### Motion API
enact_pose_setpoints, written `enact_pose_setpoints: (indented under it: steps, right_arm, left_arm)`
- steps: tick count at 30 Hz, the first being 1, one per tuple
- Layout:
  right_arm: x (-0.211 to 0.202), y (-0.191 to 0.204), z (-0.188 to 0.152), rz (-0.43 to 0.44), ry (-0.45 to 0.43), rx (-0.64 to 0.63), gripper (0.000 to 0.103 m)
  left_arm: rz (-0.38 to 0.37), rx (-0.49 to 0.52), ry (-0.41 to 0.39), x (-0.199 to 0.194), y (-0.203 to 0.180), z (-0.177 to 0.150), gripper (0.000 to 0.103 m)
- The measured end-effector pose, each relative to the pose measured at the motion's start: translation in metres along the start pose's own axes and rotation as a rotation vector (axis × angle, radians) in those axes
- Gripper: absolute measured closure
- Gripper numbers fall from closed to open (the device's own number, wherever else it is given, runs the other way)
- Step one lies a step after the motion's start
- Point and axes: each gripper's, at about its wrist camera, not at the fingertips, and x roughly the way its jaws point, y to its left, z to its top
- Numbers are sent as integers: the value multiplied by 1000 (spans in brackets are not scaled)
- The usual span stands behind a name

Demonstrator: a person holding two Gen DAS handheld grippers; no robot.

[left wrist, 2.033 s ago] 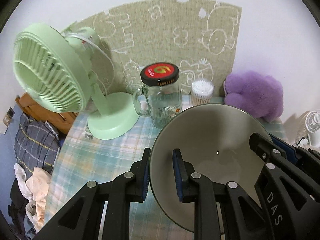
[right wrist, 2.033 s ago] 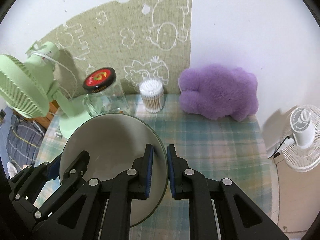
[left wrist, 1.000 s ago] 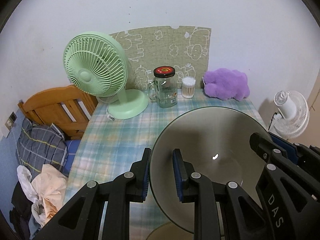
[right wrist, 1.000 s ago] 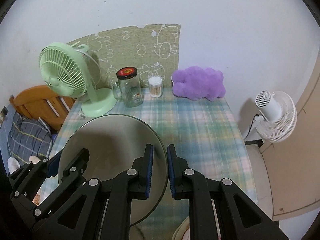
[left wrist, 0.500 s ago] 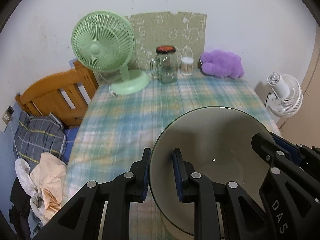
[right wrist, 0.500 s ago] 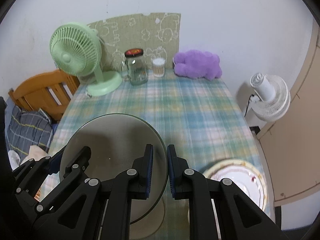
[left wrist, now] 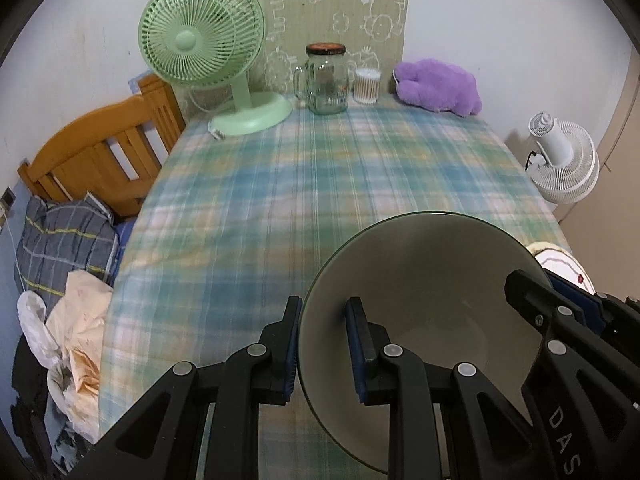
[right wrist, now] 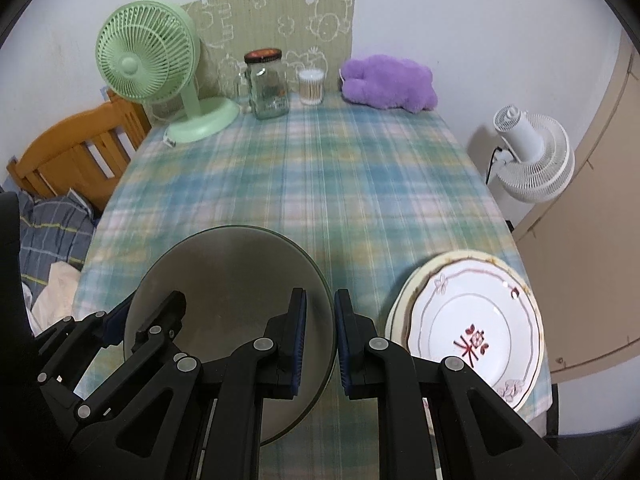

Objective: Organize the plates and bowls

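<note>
A: What does the left wrist view show?

B: The left claw point(left wrist: 323, 342) is clamped on the left rim of a grey-green bowl point(left wrist: 420, 280), one finger outside the wall and one inside. The bowl is held above the plaid tabletop point(left wrist: 320, 168). To the claw's right, the right claw point(left wrist: 556, 292) grips the bowl's opposite rim. Just past that, a sliver of plate point(left wrist: 560, 258) shows. Far ahead of the claw stand a green fan point(left wrist: 204, 36), a glass jar point(left wrist: 326, 78), a tub of cotton swabs point(left wrist: 367, 85) and a purple plush toy point(left wrist: 438, 86).

A: And the right wrist view?

B: The right claw point(right wrist: 320, 338) is closed on the right rim of the bowl point(right wrist: 228, 272), which sits to its left, with the left claw point(right wrist: 136, 312) holding the far side. Directly right of the right claw, near the tabletop point(right wrist: 312, 168) edge, lies a white plate point(right wrist: 472, 320) with a red motif, stacked on a cream plate point(right wrist: 404, 292) whose rim peeks out on its left. A white fan point(right wrist: 528, 156) stands off the tabletop further right.

A: Does the bowl touch the plates?

B: No, a strip of cloth shows between them.
</note>
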Motion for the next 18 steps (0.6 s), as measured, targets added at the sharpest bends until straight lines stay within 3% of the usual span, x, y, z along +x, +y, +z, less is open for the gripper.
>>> enact_pose_setpoints:
  steps: [18]
  right_arm:
    - [28,3,-7,7,78,-37,86]
  left_arm:
    - [14,-11,78,28,-1,-9,83]
